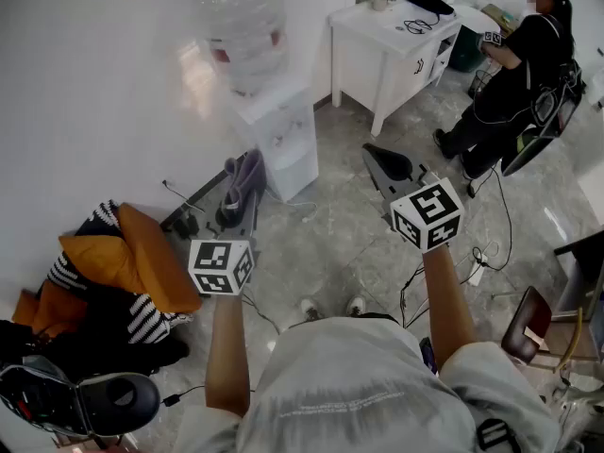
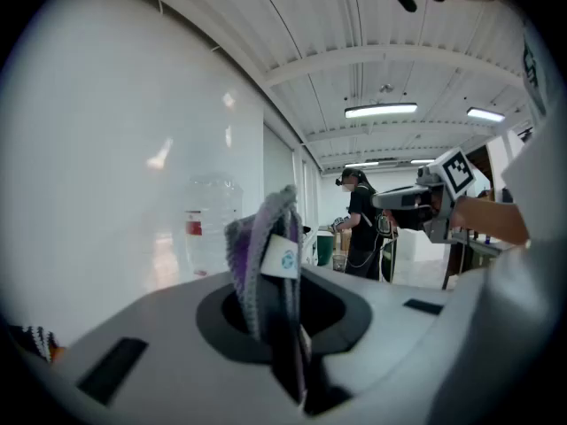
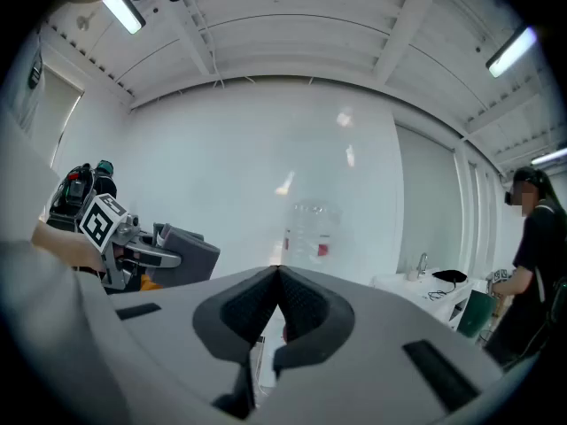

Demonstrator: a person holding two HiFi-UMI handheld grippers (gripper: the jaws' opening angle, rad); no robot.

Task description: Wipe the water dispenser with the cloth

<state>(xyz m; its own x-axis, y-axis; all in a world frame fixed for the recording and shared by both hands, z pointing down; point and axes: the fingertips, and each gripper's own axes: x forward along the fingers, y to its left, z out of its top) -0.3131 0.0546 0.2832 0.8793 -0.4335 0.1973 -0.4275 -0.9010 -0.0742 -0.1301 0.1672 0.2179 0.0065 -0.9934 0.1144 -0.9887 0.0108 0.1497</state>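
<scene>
The white water dispenser (image 1: 280, 135) stands against the wall with a clear bottle (image 1: 243, 25) on top. My left gripper (image 1: 241, 194) is a little short of it, to its left, shut on a grey and purple cloth (image 1: 246, 174). In the left gripper view the cloth (image 2: 264, 253), with a white label, sticks up from between the jaws, and the bottle (image 2: 207, 225) shows beyond. My right gripper (image 1: 386, 166) hangs right of the dispenser, shut with nothing in it. Its closed tips (image 3: 279, 271) point toward the bottle (image 3: 312, 229).
A white table (image 1: 392, 28) stands at the back right with a person (image 1: 514, 69) beside it. A heap of orange and striped bags (image 1: 123, 262) lies at the left wall. Cables (image 1: 477, 258) run over the floor, and a chair (image 1: 528, 324) is at the right.
</scene>
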